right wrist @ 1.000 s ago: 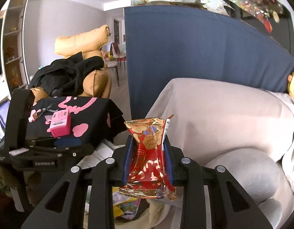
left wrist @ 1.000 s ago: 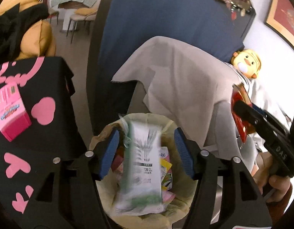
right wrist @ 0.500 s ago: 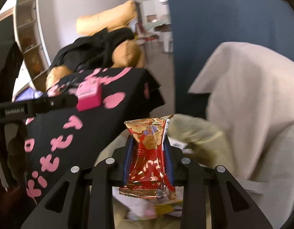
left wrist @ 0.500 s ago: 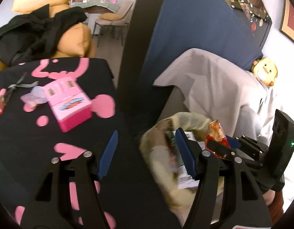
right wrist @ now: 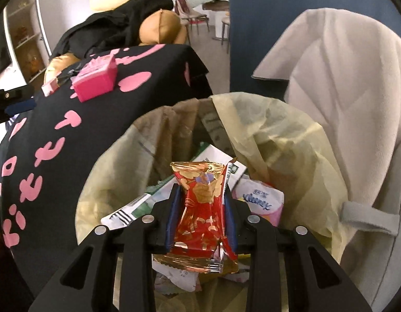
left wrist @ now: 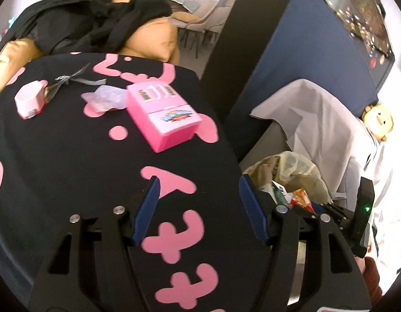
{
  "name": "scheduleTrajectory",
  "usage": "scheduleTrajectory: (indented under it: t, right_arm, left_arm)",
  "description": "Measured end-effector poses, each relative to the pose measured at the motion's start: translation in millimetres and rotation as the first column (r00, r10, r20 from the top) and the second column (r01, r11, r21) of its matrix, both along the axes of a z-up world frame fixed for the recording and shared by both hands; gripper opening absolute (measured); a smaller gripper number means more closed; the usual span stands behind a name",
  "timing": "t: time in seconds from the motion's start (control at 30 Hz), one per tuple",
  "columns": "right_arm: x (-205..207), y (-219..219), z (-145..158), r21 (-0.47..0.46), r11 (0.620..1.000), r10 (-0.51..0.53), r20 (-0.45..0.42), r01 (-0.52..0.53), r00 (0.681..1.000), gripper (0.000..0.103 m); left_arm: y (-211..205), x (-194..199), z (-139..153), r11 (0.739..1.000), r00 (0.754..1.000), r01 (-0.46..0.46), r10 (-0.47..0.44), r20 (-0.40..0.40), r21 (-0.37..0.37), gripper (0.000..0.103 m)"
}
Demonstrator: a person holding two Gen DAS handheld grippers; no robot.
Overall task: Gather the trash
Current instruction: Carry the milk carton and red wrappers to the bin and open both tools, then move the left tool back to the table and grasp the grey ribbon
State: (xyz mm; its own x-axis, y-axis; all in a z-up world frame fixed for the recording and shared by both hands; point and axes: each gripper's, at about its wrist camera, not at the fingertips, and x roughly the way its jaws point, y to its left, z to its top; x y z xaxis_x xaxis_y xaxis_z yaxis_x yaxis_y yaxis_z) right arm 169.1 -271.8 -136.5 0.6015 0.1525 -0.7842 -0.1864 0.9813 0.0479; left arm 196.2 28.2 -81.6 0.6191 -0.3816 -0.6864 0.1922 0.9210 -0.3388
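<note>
Black cloth: a pink-patterned cover drapes the bench (left wrist: 70, 156); its right edge falls off just beside the trash bag (right wrist: 291, 140), and its far edge meets tan cushions under dark clothing.
Open room: a wide bare stretch of cloth lies between the left gripper (left wrist: 198, 208) and the items at the far side; on the right, a grey draped cloth (right wrist: 343, 78) crowds the bag's far right rim.
Count on bench: one pink box (left wrist: 162, 114), one small pink-and-white item (left wrist: 30, 100) at far left, one crumpled clear wrapper (left wrist: 104, 98) touching the box, one dark tool with grey ends just beyond the wrapper.
Count in bag: one Kleenex pack (right wrist: 257, 201), one green-and-white carton (right wrist: 138, 205), other scraps too jumbled to count.
Left gripper: hovers over the bench's near right edge, fingers (left wrist: 148, 208) spread wide, nothing between them.
Right gripper (right wrist: 201, 215): tilted down over the bag's mouth, fingers clenched on one red snack wrapper (right wrist: 203, 208), which stands upright above the trash inside.
</note>
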Motion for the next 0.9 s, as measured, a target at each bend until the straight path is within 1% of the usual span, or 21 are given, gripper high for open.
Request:
scheduleTrajectory:
  t: [0.03,0.13,0.17,0.2,0.27,0.4,0.47,0.53,0.6,0.73,0.8,0.9]
  right_arm:
    - [-0.6,-0.9,1.2,0.003,1.0,-0.002,0.0,0.002,1.0,0.033]
    - [-4.7,-4.3,11.5,0.011,1.0,-0.007,0.022,0.007,1.0,0.049]
    - [-8.0,-5.8,19.5,0.013,1.0,-0.012,0.048,0.012,0.999,0.051]
    - [-10.1,-6.8,25.1,0.009,1.0,-0.016,0.065,0.016,0.998,0.052]
    - [-13.3,-7.4,38.1,0.0,1.0,-0.02,0.093,0.02,0.995,0.059]
    - [-15.8,-0.9,67.7,-0.005,1.0,-0.006,0.132,0.006,0.991,0.061]
    - [-13.8,8.2,79.4,-0.021,1.0,-0.005,0.154,0.009,0.988,0.061]
    - [-10.2,20.3,89.7,-0.021,1.0,0.008,0.186,-0.004,0.983,0.061]
    - [-3.2,33.2,92.4,-0.031,0.999,0.031,0.189,-0.026,0.981,0.061]
    - [18.3,56.2,88.0,-0.022,0.998,0.057,0.18,-0.054,0.982,0.061]
    - [31.5,67.5,85.1,-0.018,0.998,0.06,0.174,-0.058,0.983,0.061]
    - [52.9,84.9,81.6,-0.019,0.998,0.065,0.15,-0.063,0.987,0.061]
  left_arm:
    - [4.1,0.0,-1.1,1.0,1.0,-0.007,0.007,-0.001,-0.001,0.06]
    - [21.7,-0.2,-4.7,0.999,0.999,-0.033,0.033,-0.005,-0.006,0.061]
    - [28.5,-0.2,-6.1,0.999,0.999,-0.042,0.042,-0.006,-0.01,0.065]
    - [35.4,-0.4,-7.5,0.999,0.999,-0.051,0.051,-0.007,-0.018,0.066]
    - [49.8,-0.8,-11.4,0.997,0.998,-0.07,0.069,-0.014,-0.038,0.066]
    - [77.9,-1.2,-19.2,0.993,0.995,-0.101,0.1,-0.016,-0.058,0.066]
    - [90.6,0.7,-22.3,0.993,0.995,-0.105,0.105,-0.002,-0.059,0.066]
    - [106.5,5.5,-25.1,0.993,0.994,-0.108,0.109,0.03,-0.044,0.066]
    - [124.1,14.1,-28.8,0.992,0.99,-0.13,0.13,0.059,0.001,0.066]
    - [153.3,38.6,-35.6,0.991,0.991,-0.134,0.133,0.03,0.021,0.066]
    - [163.7,53.3,-30.6,0.991,0.991,-0.128,0.126,0.035,0.051,0.066]
    - [174.5,81.4,-14.0,0.992,0.994,-0.081,0.074,0.077,0.1,0.066]
